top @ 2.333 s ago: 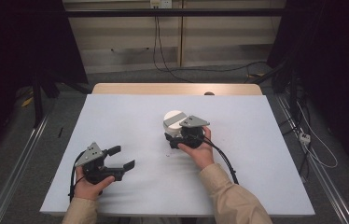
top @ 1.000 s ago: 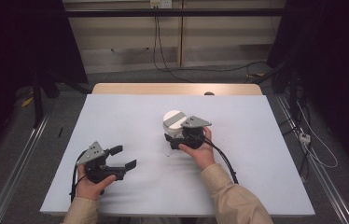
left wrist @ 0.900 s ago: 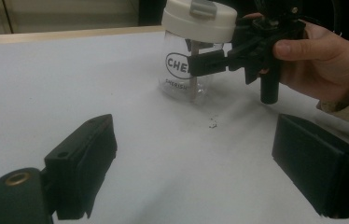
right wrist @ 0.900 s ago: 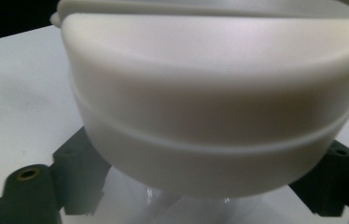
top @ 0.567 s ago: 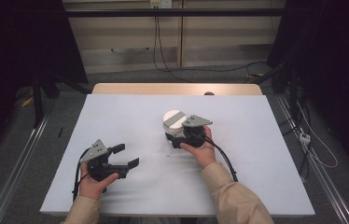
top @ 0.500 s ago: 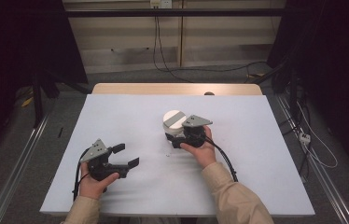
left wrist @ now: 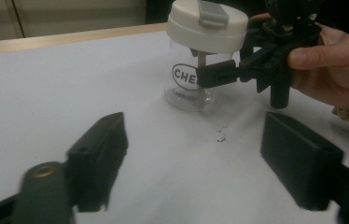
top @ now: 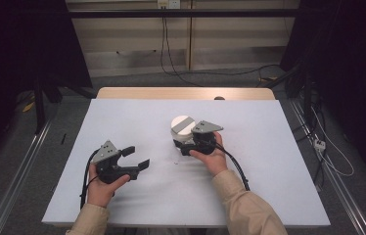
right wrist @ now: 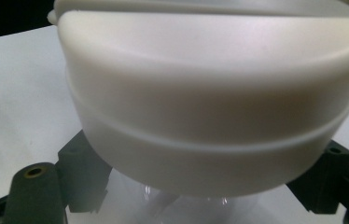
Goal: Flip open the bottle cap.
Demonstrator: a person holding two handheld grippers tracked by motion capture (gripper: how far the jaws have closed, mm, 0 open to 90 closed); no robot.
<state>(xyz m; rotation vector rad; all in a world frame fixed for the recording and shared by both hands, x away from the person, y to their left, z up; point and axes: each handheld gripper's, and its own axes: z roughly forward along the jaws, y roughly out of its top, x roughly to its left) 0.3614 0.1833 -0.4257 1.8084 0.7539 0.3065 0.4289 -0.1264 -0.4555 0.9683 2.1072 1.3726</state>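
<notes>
1. Jar (top: 183, 131), clear with a white lid (left wrist: 208, 24), is standing mid-table (top: 122, 205).
2. Right gripper (top: 187, 145) is clamping the jar just under the lid; that grasp looks done.
3. Left gripper (top: 137, 157), near the jar, is empty, its jaws wide but just now narrowing.
4. Lid is sitting on; opening probably remains.

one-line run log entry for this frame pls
right gripper: shut on clear jar below white lid | left gripper: jaws just closing slightly, nothing between | jar: upright on table
</notes>
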